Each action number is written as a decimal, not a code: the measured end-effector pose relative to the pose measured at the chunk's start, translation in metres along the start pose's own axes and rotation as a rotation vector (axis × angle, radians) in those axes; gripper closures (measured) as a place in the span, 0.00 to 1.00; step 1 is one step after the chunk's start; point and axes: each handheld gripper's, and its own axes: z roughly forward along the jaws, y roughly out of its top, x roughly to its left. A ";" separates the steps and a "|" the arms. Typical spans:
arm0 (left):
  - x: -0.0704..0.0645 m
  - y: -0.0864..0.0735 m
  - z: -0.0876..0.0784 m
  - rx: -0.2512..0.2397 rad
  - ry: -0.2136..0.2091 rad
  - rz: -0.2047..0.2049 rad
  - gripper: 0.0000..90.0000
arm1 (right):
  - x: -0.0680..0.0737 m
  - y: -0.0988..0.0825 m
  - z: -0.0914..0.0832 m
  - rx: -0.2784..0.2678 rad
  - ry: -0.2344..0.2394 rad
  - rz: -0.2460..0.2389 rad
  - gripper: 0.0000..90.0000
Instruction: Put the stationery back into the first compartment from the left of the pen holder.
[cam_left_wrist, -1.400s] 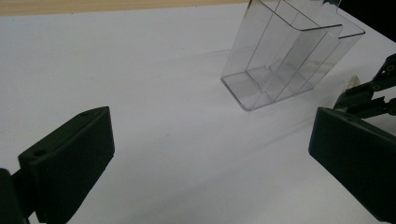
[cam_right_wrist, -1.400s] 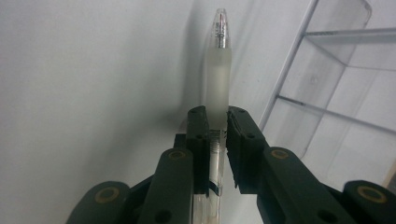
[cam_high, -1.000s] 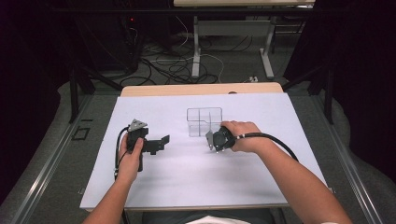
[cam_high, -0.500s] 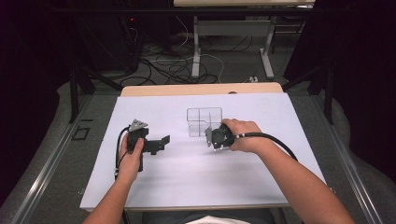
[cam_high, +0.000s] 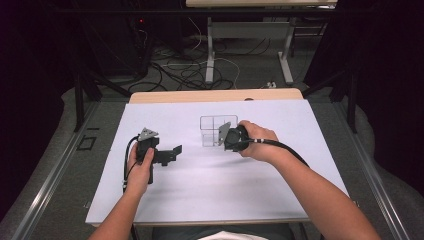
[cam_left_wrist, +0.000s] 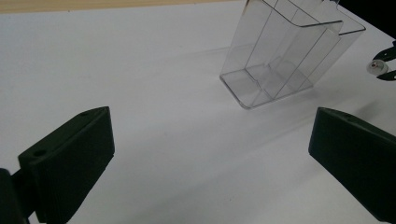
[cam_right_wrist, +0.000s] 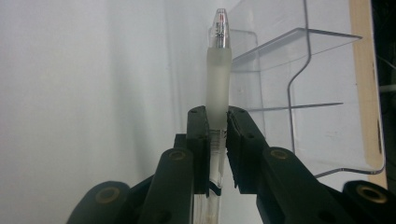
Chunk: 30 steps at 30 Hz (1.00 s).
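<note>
A clear plastic organizer (cam_high: 210, 131) with several compartments stands on the white sheet (cam_high: 210, 190) near the table's middle. My right gripper (cam_high: 225, 137) hovers at its right side, shut on a frosted clear pen (cam_right_wrist: 219, 70). In the right gripper view the pen sticks out past the right gripper (cam_right_wrist: 217, 119), with the organizer (cam_right_wrist: 322, 93) just beside it. My left gripper (cam_high: 175, 150) rests to the left of the organizer and points toward it. In the left gripper view the left gripper (cam_left_wrist: 210, 140) stands wide open with nothing between its fingers, and the organizer (cam_left_wrist: 285, 51) lies ahead.
The white sheet covers most of the wooden table (cam_high: 215, 95). Beyond the far edge are table legs and loose cables (cam_high: 200, 70) on the floor. Dark frames stand at both sides.
My right gripper has risen a little with the pen, closer to the organizer's top. The left gripper has stayed where it was.
</note>
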 end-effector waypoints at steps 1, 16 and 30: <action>0.000 0.000 0.000 0.001 0.000 0.000 0.00 | -0.001 0.000 0.000 -0.005 0.003 0.012 0.89; 0.000 0.000 0.000 0.002 0.001 -0.005 0.00 | -0.016 0.003 -0.021 -0.250 0.001 0.309 0.88; 0.001 0.000 0.000 -0.003 0.001 -0.004 0.00 | -0.033 0.007 -0.032 -0.500 -0.037 0.566 0.88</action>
